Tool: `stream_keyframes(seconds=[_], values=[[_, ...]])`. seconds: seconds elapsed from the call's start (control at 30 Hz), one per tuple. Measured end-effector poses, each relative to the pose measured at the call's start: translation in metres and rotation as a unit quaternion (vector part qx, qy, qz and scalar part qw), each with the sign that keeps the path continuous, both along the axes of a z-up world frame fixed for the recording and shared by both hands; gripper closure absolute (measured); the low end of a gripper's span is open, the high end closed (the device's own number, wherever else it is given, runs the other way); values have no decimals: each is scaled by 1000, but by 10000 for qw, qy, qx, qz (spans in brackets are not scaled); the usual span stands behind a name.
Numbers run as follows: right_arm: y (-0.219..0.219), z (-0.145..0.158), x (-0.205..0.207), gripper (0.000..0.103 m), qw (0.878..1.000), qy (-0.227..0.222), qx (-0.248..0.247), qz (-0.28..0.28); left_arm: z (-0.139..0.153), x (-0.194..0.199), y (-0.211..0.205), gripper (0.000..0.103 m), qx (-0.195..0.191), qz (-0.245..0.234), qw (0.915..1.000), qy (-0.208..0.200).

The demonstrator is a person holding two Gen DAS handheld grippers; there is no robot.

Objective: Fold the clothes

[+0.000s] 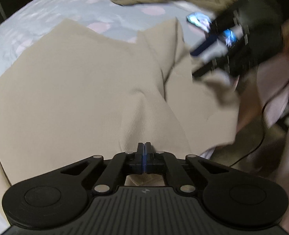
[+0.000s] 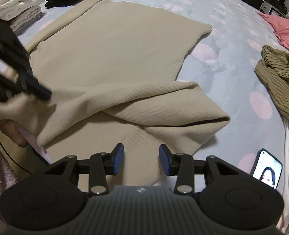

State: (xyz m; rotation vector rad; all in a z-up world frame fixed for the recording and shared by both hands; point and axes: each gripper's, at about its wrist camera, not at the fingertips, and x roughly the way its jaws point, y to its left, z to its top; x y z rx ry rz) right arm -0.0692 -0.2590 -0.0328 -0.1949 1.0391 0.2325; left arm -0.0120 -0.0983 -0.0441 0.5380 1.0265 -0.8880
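left wrist view: the left gripper (image 1: 145, 146) sits at bottom centre, its jaws pressed together on a raised ridge of the beige ribbed knit garment (image 1: 70, 90), which lies spread over the pale blue bedcover with pink dots (image 1: 32, 17). right wrist view: the right gripper (image 2: 141, 161) hangs at bottom centre, jaws spread, nothing pinched, above the garment's near edge. a lit phone (image 2: 267, 168) lies at lower right; an olive striped garment (image 2: 277, 78) lies at right.

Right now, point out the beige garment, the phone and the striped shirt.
beige garment (image 2: 113, 45): right wrist view, flat middle panel.
phone (image 2: 266, 169): right wrist view, lit screen.
striped shirt (image 2: 279, 78): right wrist view, crumpled body.
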Motion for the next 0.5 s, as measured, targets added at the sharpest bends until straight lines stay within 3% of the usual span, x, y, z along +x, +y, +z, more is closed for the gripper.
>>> stream_keyframes(seconds=[0.13,0.3,0.5], values=[[-9,2,4,57,9995,-84,-8,-291,33,14,20,103,-550,394,9975,-207],[-18,5,8,55,9983,-94,145,-563,67,25,55,103,-1082,938,9882,-548],[-12,4,10,52,9985,-73,132,-525,58,1,41,103,-783,539,9943,-481]])
